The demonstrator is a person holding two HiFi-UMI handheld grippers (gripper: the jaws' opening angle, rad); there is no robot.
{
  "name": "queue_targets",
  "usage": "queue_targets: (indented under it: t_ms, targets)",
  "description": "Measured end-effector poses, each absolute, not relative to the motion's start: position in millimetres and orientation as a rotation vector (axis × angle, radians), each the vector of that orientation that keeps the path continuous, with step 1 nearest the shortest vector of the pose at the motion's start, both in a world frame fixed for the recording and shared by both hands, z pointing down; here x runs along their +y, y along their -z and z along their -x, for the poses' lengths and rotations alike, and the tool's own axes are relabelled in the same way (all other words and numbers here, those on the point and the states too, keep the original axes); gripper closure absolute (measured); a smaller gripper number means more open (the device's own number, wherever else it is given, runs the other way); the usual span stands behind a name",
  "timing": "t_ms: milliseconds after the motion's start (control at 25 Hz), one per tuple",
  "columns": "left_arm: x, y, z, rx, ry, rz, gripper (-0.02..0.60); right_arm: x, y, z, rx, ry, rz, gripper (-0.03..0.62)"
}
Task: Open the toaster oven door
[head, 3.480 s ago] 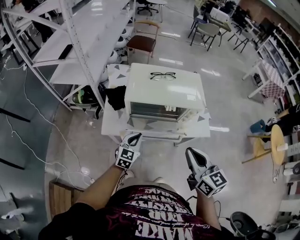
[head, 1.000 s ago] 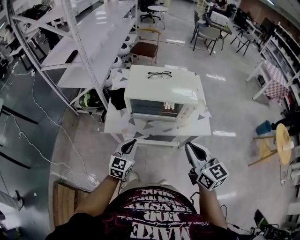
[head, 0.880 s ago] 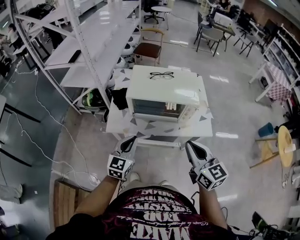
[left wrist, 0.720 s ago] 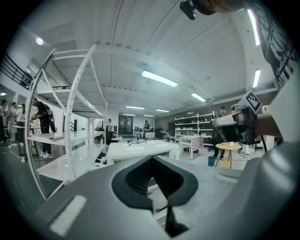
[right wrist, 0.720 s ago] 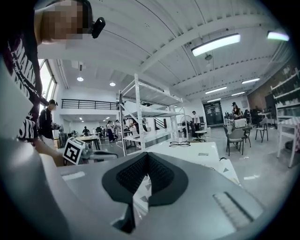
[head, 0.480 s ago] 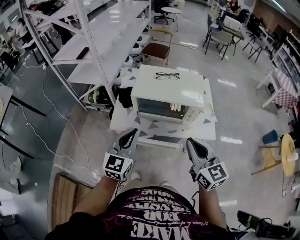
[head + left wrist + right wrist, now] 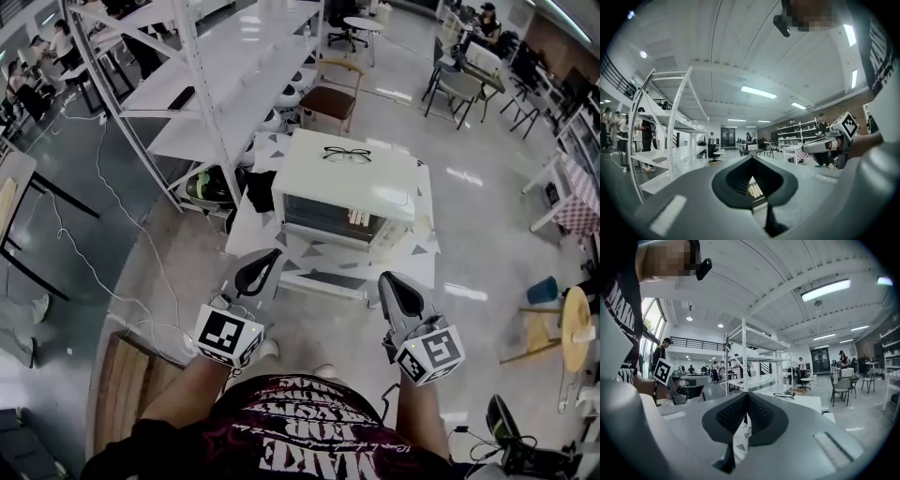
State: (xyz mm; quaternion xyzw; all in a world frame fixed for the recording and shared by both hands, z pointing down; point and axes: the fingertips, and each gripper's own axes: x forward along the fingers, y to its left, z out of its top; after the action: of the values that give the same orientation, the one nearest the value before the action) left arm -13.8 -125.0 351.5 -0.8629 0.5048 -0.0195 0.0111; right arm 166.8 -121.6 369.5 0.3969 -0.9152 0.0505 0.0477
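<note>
A white toaster oven (image 7: 349,183) stands on a low white table (image 7: 281,246) with grey triangle marks. Its glass door (image 7: 330,217) faces me and is closed. A pair of glasses (image 7: 347,155) lies on its top. My left gripper (image 7: 260,270) hovers shut at the table's front left edge, with nothing in it. My right gripper (image 7: 393,291) is shut and empty just off the front right edge. In the right gripper view the oven top (image 7: 806,403) and glasses (image 7: 783,395) show beyond the shut jaws. The left gripper view shows the right gripper (image 7: 825,143) beside it.
A tall white shelving rack (image 7: 211,89) runs along the left. A chair (image 7: 333,94) stands behind the table. Something black (image 7: 258,189) lies left of the oven. A wooden board (image 7: 117,389) and cables lie on the floor at left, a round stool (image 7: 572,328) at right.
The head view has drifted, so the oven and table sit slightly higher and to the right. Both grippers stay shut near the table's front edge; the left one looms a little larger.
</note>
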Motion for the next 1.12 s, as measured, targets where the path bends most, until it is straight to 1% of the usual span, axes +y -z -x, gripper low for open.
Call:
queue_targets:
  t_ms: [280, 600, 840, 1120]
  targets:
    - [-131.7, -350.4, -5.6, 1.489, 0.073, 2.745, 0.581, -119.3, -360.0, -172.4, -2.774, -0.127, -1.285, 0.568]
    - [-146.5, -353.8, -17.3, 1.401, 0.124, 2.758, 0.581, -116.5, -371.3, -167.6, -2.725, -0.166, -1.351, 0.568]
    - [-161.8, -345.9, -2.7, 1.38, 0.064, 2.757, 0.581, -125.5, -376.3, -152.4, -2.684, -0.177, -1.377, 0.568]
    - [-173.0, -359.0, 16.8, 1.302, 0.104, 2.8, 0.581, -135.8, -381.2, -128.1, -2.655, -0.194, -1.415, 0.568]
